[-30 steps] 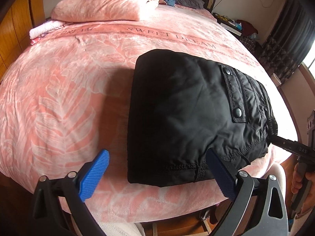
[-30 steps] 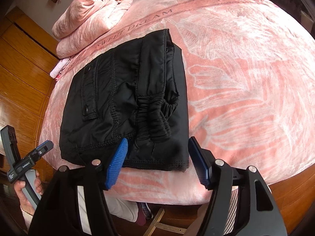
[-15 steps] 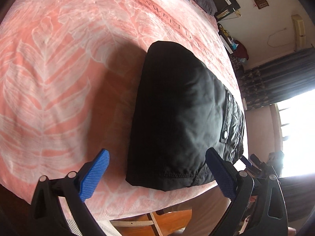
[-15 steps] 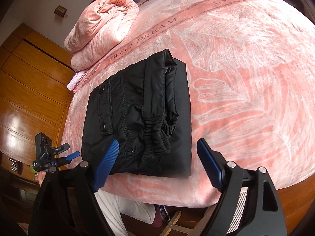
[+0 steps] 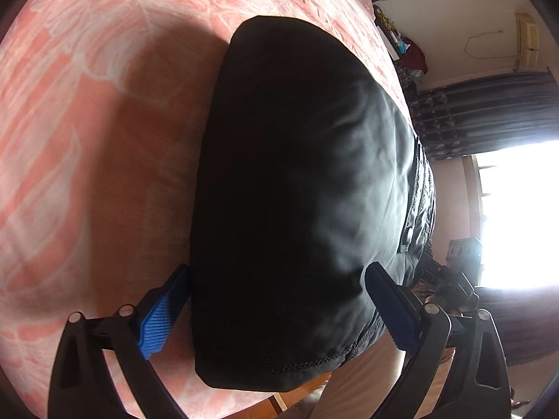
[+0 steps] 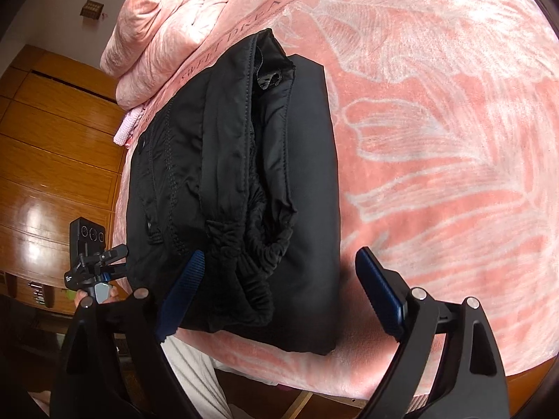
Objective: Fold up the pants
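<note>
Black pants folded into a chunky bundle, sitting on the pink bed blanket near its front edge.

Elastic waistband is bunched up at the near end of the pants, and a snap pocket flap shows on the far side of them. The right gripper has its blue fingers spread wide on either side of that waistband end, not pinching anything. The left gripper is wide open too, straddling the opposite near corner of the pants. Past the pants, a rolled pink comforter sits on the blanket, with a wooden wardrobe beyond the edge of the bed.
</note>
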`<action>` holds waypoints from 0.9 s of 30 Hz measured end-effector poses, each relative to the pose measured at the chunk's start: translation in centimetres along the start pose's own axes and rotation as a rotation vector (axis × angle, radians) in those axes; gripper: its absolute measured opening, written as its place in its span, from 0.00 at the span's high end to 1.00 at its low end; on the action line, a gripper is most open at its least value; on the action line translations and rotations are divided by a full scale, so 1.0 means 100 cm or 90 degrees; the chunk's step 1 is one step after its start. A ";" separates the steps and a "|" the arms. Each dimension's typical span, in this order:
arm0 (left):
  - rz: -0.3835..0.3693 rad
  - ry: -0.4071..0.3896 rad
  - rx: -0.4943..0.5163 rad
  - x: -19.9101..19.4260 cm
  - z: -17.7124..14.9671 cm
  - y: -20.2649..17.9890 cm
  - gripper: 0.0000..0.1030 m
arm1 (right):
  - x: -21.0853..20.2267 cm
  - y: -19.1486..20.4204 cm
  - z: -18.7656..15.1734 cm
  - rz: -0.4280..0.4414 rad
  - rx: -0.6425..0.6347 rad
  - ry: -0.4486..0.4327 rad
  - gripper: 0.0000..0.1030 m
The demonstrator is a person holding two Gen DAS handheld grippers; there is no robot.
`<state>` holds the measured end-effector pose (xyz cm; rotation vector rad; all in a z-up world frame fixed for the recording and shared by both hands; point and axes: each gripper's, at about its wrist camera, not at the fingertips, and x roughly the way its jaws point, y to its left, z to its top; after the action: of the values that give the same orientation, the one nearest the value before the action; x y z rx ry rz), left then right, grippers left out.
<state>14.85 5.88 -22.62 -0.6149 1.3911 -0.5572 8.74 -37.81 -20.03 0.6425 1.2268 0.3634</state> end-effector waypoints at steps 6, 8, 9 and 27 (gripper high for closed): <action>-0.042 0.035 -0.016 0.021 0.003 0.004 0.04 | 0.004 -0.011 0.002 0.031 0.013 0.015 0.13; -0.048 0.038 -0.021 0.023 0.005 0.004 0.04 | 0.004 -0.012 0.003 0.033 0.011 0.016 0.13; -0.051 0.040 -0.022 0.024 0.005 0.004 0.04 | 0.004 -0.014 0.003 0.035 0.010 0.017 0.13; -0.105 0.062 -0.060 0.046 0.013 0.004 0.04 | 0.015 -0.026 0.005 0.139 0.007 0.026 0.14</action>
<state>16.60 3.12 -26.07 -0.7928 1.4732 -0.6636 9.49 -39.02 -22.68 0.7854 1.2016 0.5546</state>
